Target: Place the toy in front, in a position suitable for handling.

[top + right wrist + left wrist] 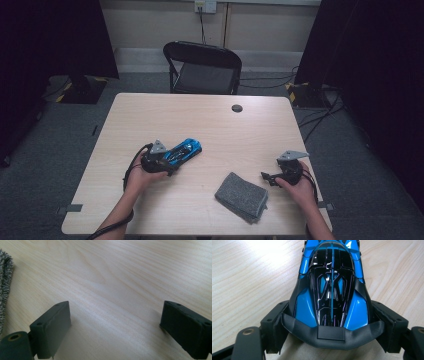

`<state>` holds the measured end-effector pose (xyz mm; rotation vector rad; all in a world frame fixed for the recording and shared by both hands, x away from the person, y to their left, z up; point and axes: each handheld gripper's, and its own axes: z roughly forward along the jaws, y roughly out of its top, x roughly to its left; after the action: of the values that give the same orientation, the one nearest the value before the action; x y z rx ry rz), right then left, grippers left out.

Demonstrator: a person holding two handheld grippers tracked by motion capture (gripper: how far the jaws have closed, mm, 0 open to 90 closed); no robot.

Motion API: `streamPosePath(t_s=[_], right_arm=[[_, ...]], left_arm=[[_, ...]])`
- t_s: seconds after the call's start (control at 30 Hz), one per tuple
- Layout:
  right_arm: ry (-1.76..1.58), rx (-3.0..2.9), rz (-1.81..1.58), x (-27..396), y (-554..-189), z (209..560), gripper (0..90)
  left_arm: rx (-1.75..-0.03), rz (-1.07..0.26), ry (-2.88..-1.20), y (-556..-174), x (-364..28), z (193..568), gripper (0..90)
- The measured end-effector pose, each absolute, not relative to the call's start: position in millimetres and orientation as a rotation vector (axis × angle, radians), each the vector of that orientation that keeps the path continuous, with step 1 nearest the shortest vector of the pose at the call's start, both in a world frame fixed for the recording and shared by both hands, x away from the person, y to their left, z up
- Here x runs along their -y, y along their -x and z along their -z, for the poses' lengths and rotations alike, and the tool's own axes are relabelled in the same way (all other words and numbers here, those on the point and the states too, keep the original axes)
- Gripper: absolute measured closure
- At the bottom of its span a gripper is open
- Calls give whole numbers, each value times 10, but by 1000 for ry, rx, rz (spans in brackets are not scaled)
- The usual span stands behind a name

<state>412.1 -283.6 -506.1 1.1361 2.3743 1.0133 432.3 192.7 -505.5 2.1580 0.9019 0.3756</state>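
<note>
A blue and black toy car lies on the wooden table, left of centre, nose pointing away to the right. My left gripper has its jaws around the car's tail. In the left gripper view the car runs away from the camera, and both pads touch the ends of its black rear wing; the left gripper is shut on it. My right gripper rests near the table's right edge. It stands open over bare wood, nothing between its jaws.
A folded grey cloth lies near the front edge, just left of the right gripper, and its fringe shows in the right gripper view. A round black grommet sits at the far side. A black chair stands behind the table.
</note>
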Motion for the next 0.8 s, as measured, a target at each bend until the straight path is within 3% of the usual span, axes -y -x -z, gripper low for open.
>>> streamPosePath(t_s=[0.4,0.8], right_arm=[[-1135,-2378,-1027,2806,-4079,5004,193],[-1054,-2429,-1147,2630,-3896,4800,216]], left_arm=[[-900,-374,-2158,-4320,-1928,5055,237],[-898,-372,-2158,-4319,-1930,5056,238]])
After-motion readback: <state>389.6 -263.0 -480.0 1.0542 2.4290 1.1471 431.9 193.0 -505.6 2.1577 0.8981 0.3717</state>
